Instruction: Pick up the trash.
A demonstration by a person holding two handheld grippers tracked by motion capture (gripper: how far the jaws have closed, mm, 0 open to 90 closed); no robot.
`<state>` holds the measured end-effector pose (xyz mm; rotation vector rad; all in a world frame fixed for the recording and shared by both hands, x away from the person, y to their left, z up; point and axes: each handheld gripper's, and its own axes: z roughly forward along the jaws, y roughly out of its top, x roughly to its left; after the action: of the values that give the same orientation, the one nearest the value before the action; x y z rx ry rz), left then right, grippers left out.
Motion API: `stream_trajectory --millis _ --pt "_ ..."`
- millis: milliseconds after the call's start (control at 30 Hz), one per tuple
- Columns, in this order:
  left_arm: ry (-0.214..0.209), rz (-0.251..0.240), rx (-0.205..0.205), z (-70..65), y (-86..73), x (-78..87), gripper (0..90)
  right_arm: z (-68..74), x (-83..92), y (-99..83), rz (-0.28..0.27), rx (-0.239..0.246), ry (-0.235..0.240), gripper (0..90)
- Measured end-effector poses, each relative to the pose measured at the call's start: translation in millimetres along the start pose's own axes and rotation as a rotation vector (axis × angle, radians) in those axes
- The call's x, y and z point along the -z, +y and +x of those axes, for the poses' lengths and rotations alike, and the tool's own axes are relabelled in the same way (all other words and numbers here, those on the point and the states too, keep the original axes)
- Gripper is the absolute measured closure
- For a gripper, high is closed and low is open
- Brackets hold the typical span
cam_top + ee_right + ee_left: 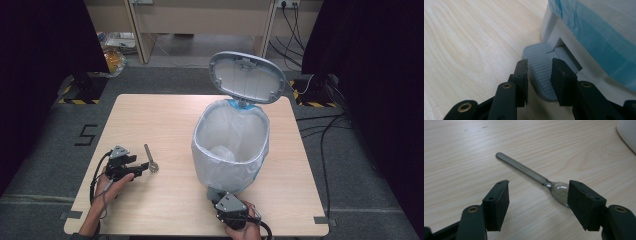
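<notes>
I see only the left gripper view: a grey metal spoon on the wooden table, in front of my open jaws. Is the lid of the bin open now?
Observer: Yes. The oval grey plastic lid stands raised behind the white pedal bin.
Operator: What holds it up?
Observer: The right gripper is at the grey ribbed pedal at the bin's foot, with one of its jaws on each side. Whether they squeeze it, I cannot tell.
Operator: Is there a bag in the bin?
Observer: Yes, a thin pale plastic bag lines it and is folded over the rim.
</notes>
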<state>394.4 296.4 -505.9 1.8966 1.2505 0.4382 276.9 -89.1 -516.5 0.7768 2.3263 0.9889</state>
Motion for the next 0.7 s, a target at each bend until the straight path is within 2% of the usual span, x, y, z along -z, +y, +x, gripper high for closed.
stream_trajectory --millis 67,133,200,267,367,467,533,567,700 --pt "0.018 0.002 0.006 -5.5 4.2 -4.8 29.3 0.4 0.1 0.0 0.001 0.006 -0.004 66.3" --pt "0.015 -0.002 0.016 -7.5 6.9 -7.6 28.4 0.0 0.0 -0.3 -0.002 0.007 -0.001 66.3" --pt "0.034 -0.007 0.028 -8.8 9.8 -10.2 26.7 0.0 0.3 -0.4 -0.002 0.006 -0.001 66.2" --pt "0.026 -0.008 0.042 -9.4 12.6 -14.0 26.5 0.3 -0.1 -0.6 -0.005 0.009 0.000 65.8" --pt "0.029 -0.003 0.035 -9.5 15.4 -21.2 33.5 0.0 -0.1 -0.6 -0.006 0.012 0.003 65.5" --pt "0.065 0.016 0.011 -11.2 15.8 -30.0 38.9 0.1 -0.1 -0.6 -0.006 0.012 0.003 65.3" --pt "0.070 0.017 0.010 -11.3 15.4 -32.0 40.3 0.2 -0.1 -0.6 -0.006 0.012 0.003 65.1" --pt "0.091 0.024 -0.005 -12.4 14.0 -35.7 44.0 0.4 -0.1 -0.7 -0.006 0.015 0.001 64.9" --pt "0.099 0.025 -0.019 -12.1 11.4 -40.0 50.9 0.6 -0.2 -0.8 -0.007 0.018 0.000 64.6"
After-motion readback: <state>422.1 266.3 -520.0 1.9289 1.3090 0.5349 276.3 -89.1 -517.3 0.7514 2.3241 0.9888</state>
